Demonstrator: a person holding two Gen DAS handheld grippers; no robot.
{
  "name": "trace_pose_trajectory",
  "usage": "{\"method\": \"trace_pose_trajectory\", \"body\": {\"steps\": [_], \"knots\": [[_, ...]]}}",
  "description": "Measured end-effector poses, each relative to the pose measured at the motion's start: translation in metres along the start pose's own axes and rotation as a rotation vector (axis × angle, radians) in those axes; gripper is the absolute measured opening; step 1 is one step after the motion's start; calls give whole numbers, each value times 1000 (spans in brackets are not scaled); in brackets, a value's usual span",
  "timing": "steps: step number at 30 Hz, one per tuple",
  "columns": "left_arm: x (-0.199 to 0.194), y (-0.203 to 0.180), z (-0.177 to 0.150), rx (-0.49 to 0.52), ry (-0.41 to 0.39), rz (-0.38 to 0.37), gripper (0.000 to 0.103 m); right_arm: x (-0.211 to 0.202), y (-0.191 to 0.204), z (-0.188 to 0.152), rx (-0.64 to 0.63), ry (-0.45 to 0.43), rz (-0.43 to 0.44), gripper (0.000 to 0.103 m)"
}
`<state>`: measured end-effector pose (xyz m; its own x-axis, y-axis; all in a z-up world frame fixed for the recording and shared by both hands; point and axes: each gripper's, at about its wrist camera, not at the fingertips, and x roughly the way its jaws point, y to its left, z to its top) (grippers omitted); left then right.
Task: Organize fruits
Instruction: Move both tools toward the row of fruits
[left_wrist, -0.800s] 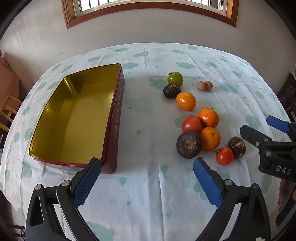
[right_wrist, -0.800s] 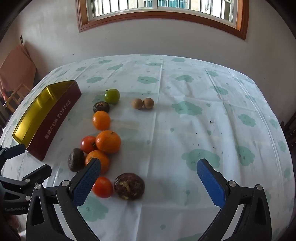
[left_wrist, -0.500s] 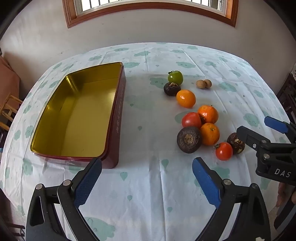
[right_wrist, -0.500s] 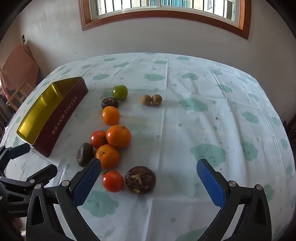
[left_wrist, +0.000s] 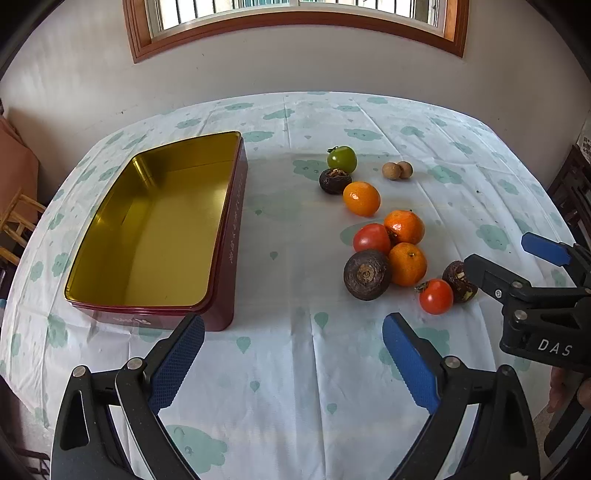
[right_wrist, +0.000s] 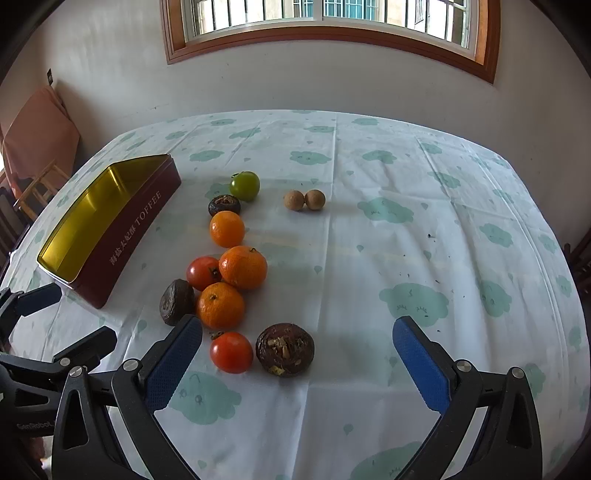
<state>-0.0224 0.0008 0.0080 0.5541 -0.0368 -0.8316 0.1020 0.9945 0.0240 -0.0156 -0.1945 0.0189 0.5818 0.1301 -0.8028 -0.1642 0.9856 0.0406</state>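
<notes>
Toward the desk's left edge the toffee tin (left_wrist: 155, 225) lies open with nothing in it. The left gripper (left_wrist: 291, 354) hovers with jaws released. Mid-desk, every fruit waits unsorted: green tomato (right_wrist: 244, 185), oranges (right_wrist: 242, 267), red tomatoes (right_wrist: 231, 352). The right gripper (right_wrist: 297, 354) hangs released above the nearest ones. Judging by this, nothing is organized yet.

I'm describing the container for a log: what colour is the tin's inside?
Shiny gold inside the tin, with dark red outer walls; it shows best in the left wrist view.
</notes>
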Motion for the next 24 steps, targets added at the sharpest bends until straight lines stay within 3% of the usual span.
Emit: {"method": "trace_pose_trajectory", "body": {"steps": [24], "knots": [[-3,3,-7,-7,0,8,96,-4,-1,-10,3,6,-12,102]]}}
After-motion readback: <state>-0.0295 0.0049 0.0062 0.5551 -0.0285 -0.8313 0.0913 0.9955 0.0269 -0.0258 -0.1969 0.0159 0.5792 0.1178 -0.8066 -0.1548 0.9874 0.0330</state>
